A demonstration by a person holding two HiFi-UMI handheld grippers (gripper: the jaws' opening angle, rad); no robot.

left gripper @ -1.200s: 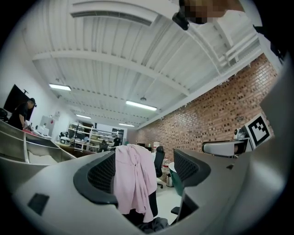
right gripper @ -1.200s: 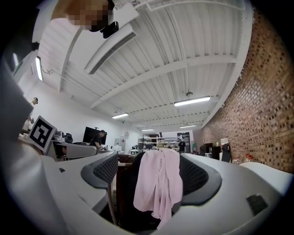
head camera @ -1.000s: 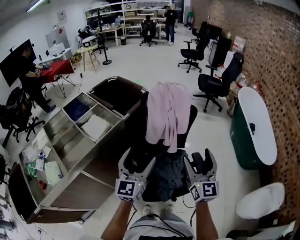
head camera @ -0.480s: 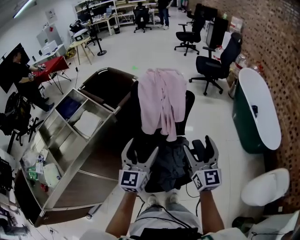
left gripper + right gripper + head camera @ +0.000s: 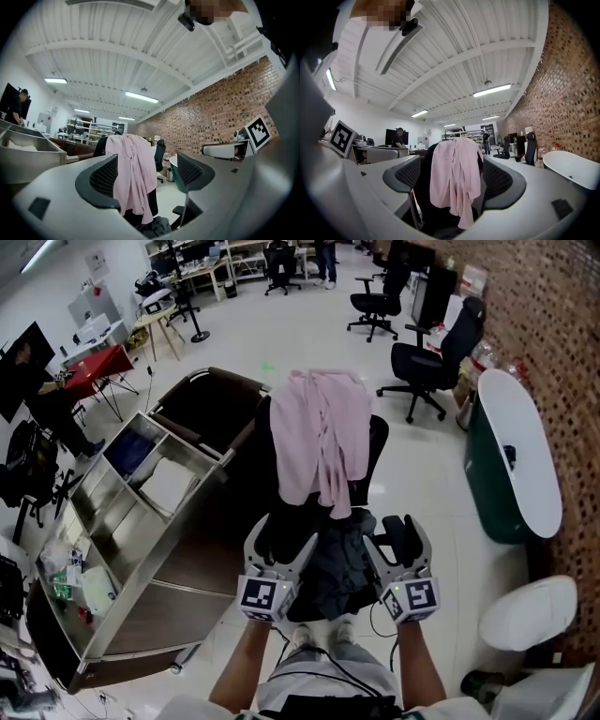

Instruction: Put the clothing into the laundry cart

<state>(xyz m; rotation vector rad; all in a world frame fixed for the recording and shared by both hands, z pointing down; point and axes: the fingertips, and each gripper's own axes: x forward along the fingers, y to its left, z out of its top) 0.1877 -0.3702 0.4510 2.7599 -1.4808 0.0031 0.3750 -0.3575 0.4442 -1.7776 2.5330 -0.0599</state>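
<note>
A pink garment (image 5: 321, 443) hangs over the back of a black office chair (image 5: 375, 442). It shows between the jaws in the left gripper view (image 5: 132, 176) and the right gripper view (image 5: 454, 182). A dark grey garment (image 5: 339, 563) lies crumpled on the chair's seat. My left gripper (image 5: 282, 552) and right gripper (image 5: 386, 548) hover side by side just above the seat's near edge, both open with nothing between their jaws. The brown laundry cart (image 5: 214, 412) stands behind and left of the chair.
A steel shelf unit (image 5: 131, 521) lies tipped over to the left, holding folded items. A green-and-white tub (image 5: 511, 486) stands at the right by the brick wall. Black office chairs (image 5: 431, 367) and people at desks fill the far room.
The view has drifted slightly closer to the chair. Both grippers keep their places over the seat, jaws unchanged.
</note>
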